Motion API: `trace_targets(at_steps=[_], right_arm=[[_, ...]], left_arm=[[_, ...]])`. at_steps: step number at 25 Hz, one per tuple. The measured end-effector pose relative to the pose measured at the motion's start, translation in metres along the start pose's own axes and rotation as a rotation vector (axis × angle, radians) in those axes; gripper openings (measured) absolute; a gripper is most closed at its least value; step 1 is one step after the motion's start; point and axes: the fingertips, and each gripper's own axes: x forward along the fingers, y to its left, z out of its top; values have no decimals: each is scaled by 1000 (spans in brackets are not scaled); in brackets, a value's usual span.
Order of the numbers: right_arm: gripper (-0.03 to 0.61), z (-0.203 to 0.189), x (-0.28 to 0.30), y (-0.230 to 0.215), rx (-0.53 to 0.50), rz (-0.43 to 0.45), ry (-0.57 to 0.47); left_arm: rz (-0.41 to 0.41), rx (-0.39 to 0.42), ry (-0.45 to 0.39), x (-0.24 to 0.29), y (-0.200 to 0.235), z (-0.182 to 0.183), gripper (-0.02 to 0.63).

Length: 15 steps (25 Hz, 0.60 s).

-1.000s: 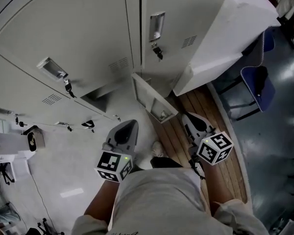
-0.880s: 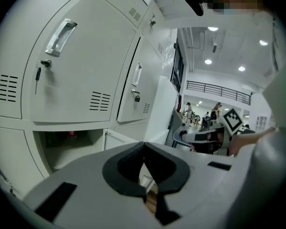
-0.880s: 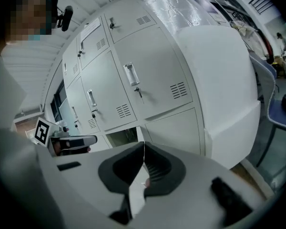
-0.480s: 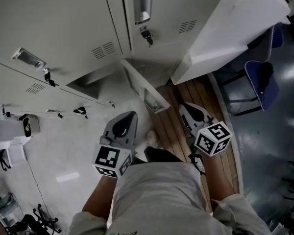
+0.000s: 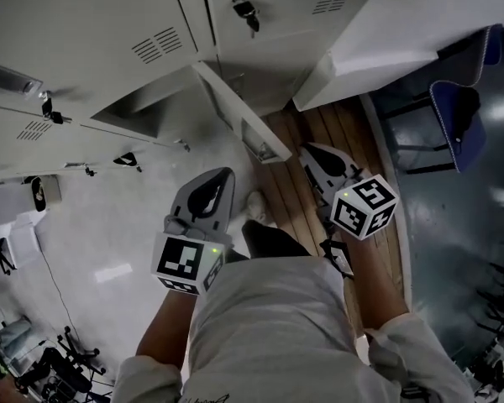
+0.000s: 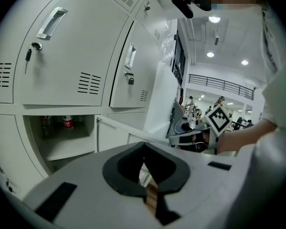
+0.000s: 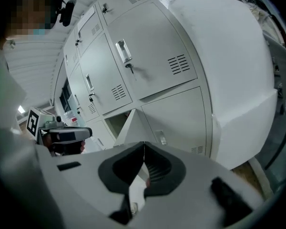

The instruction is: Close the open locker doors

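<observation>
One bottom-row locker door [image 5: 239,116] stands open, swung out from the cabinet toward the person, its long edge running from the hinge near the lockers down to a free end close to the wooden floor [image 5: 296,212]. The open compartment [image 5: 130,114] lies to the left of that door; the left gripper view shows bottles [image 6: 66,123] on its shelf.

The left gripper [image 5: 221,177] hovers in front of the opening, on the door's inner side. Its fingers [image 6: 126,170] are pressed together with nothing between them. The right gripper [image 5: 309,152] sits on the other side, just beside the door's free end and facing its outer face. Its fingers [image 7: 118,173] are also together and empty. Neither gripper touches the door.

Shutting it probably means swinging the free end leftward and away, back onto the opening. The right gripper looks better placed for that, since it is already on the pushing side, while the left one stands in the door's likely path.
</observation>
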Motion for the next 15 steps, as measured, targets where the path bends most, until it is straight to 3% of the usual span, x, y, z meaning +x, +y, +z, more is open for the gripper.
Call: trace_targets(at_steps=[15], right_arm=[[28,-13,15,9,14,23,35]], left_arm=[[42,-12,27,-14,26,-15,15]])
